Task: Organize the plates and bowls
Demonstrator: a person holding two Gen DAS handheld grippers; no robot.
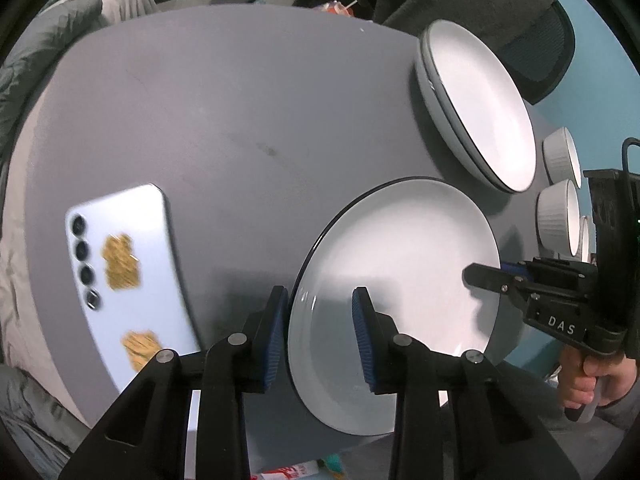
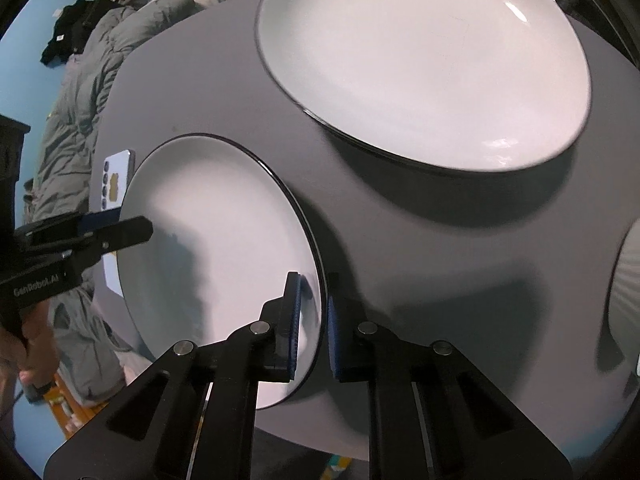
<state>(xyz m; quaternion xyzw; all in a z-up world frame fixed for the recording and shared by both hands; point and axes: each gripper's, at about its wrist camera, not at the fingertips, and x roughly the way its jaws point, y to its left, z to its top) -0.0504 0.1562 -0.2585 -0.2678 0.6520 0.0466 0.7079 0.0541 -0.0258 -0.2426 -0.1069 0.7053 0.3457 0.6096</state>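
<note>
A white plate with a dark rim lies at the near side of the round grey table, held from two sides. My left gripper is shut on its left rim, one blue pad outside the edge and one on the inner face. On the opposite rim my right gripper is also shut, and it shows in the left wrist view as the right gripper. The left gripper shows at the plate's far edge. I cannot tell whether the plate rests on the table.
A stack of matching plates sits further back. White ribbed bowls stand to the right. A pale phone lies left of the plate. Grey bedding and a draped chair surround the table.
</note>
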